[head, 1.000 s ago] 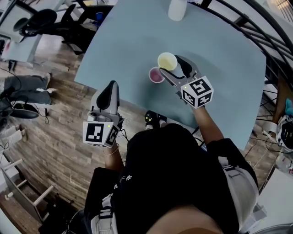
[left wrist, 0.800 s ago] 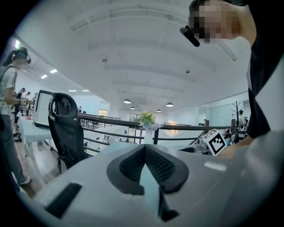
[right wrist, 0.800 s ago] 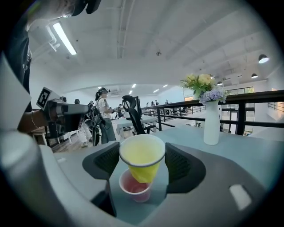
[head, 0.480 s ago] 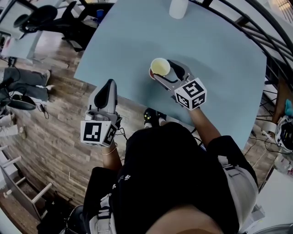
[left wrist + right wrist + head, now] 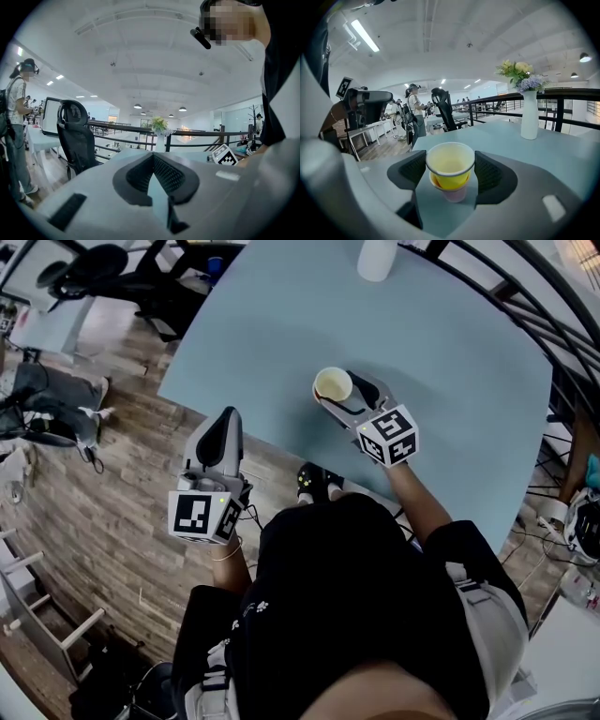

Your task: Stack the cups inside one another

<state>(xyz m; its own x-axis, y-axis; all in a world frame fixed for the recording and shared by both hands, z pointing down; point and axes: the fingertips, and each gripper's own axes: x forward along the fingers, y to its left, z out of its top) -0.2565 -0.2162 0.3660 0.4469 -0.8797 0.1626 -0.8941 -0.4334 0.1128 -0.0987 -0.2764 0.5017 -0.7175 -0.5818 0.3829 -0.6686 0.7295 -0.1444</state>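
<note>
- Table [image 5: 450, 352]: pale blue top. A white vase [image 5: 377, 257] stands at its far edge, well apart from the cups.
- Right gripper [image 5: 339, 390]: reaches over the near-middle of the table, tilted slightly downward. Its marker cube [image 5: 387, 435] faces up toward the person.
- Right jaws: set wide, one pad on each side of the yellow cup [image 5: 450, 164], both pads against the cup wall just below the rim. The claw holds this cup.
- Yellow cup: upright, mouth open upward, empty inside. Its lower part sits inside the pink cup [image 5: 454, 193].
- Pink cup: upright on the table, directly under the yellow one. Only its lower wall and a strip of rim show in the right gripper view. In the head view the yellow cup covers it almost fully.
- Nesting: the yellow rim stands clearly above the pink rim.
- Left gripper [image 5: 223, 427]: at the near left edge of the table, roughly level, well apart from both cups.
- Left jaws: fingertips [image 5: 153, 155] meet at the front, with nothing between them. The claw is closed and empty.
- Surroundings: a black office chair [image 5: 75, 136] and a railing [image 5: 197, 135] lie beyond the table. A person [image 5: 16, 136] stands at the far left.
</note>
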